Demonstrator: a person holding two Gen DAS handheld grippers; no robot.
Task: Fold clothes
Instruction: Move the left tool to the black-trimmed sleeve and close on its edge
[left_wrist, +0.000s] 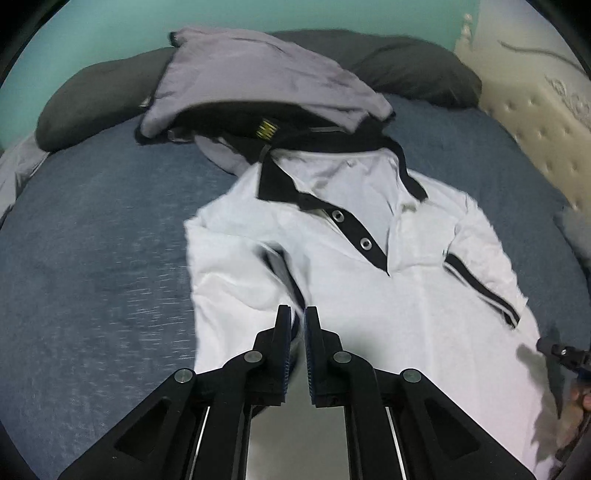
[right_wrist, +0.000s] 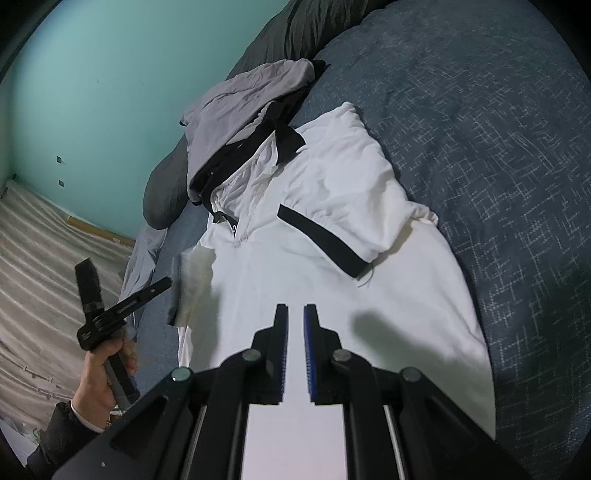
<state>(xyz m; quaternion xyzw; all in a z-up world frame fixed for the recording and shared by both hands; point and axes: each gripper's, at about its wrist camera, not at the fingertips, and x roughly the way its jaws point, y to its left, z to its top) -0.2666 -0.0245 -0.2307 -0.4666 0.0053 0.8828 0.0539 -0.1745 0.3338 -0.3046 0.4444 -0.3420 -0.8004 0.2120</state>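
White shirt (left_wrist: 369, 295) spread flat on a blue bed (left_wrist: 92, 258)
Left gripper (left_wrist: 297, 314) is held over the folded-in sleeve (left_wrist: 280, 273), fingers narrowly parted (nothing seen clamped); the shirt's collar is turned toward a grey garment (left_wrist: 258, 74); right gripper (right_wrist: 295, 312) is poised over the lower body, fingers nearly closed, empty.

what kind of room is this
Most likely a bedroom. A white polo shirt lies spread on a bed with a dark blue cover, two dark pillows sit at its head, and a tufted cream headboard stands at one side against a teal wall.
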